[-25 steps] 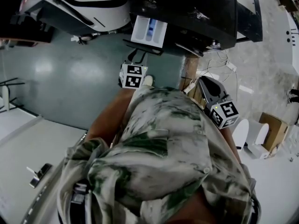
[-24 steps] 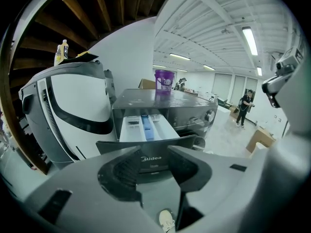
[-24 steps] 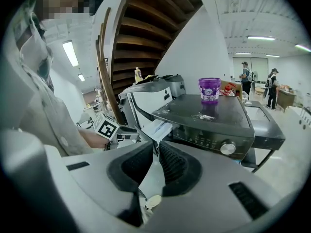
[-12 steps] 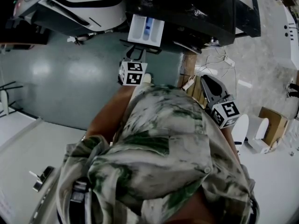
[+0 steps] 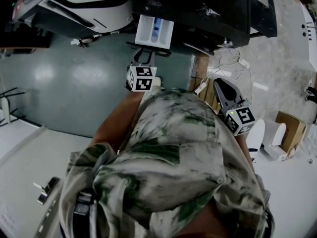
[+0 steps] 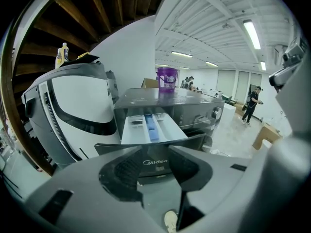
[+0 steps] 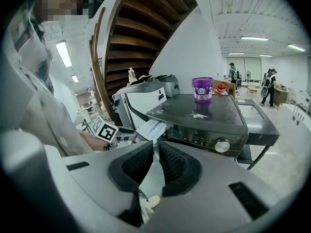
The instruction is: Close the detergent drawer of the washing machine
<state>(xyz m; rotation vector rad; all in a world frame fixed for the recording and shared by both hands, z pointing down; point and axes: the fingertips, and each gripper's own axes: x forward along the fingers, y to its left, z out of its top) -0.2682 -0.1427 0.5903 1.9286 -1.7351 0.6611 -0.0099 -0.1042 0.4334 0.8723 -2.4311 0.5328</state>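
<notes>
Detergent drawer (image 5: pixel 154 31) juts open from the washing machine (image 5: pixel 208 9), and since the left gripper (image 5: pixel 143 54), just before the machine's drawer panel, has just spread its jaws wide on nothing, an off-centre shove could skew and jam it, while the right gripper (image 7: pixel 156 166) idles nearly clenched, empty.

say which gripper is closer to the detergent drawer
Left. The left gripper is just before the detergent drawer, jaws just opened wider, gripping nothing; the right gripper hangs back to its right.
</notes>
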